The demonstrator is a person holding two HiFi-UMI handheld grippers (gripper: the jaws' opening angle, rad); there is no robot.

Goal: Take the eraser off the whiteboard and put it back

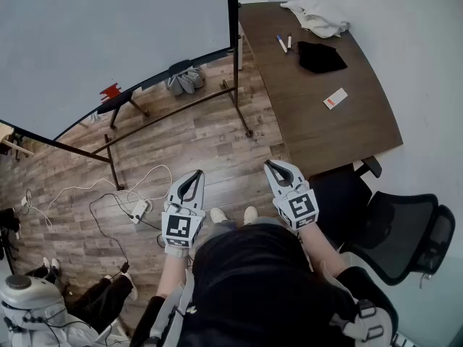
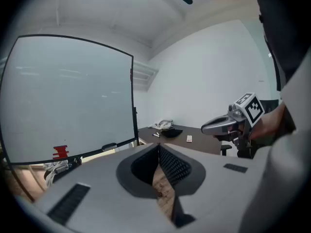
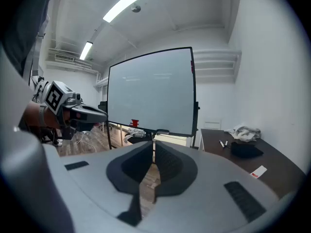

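Left gripper (image 1: pixel 195 176): pressed together with nothing between the jaws, pointed slightly below level toward the whiteboard (image 1: pixel 108 35).
Right gripper (image 1: pixel 270 165): also closed on nothing, held beside the left one with a gap between them.
Eraser (image 1: pixel 110 91): most likely the small red block stuck low on the board's face. Ahead of and to the left of both tips, well apart from either, nearer the left gripper.
Doubt: dark oblong piece (image 1: pixel 179 66) on the board's bottom rail, almost straight ahead of the left tip. Could be the eraser instead; too small to tell.
Weight and feel: judged light, with a stiff plastic back and a soft pad underneath, not fragile. Smooth sides may slip under a shallow pinch.
Hold on board: probably magnetic, so expect a short tug or a tilt-off at one edge.
Where to grip: across the raised back, on its two long sides, with the jaws spread first.
Putting back: pad flat against the board before letting go.
Stage: reach not yet begun.
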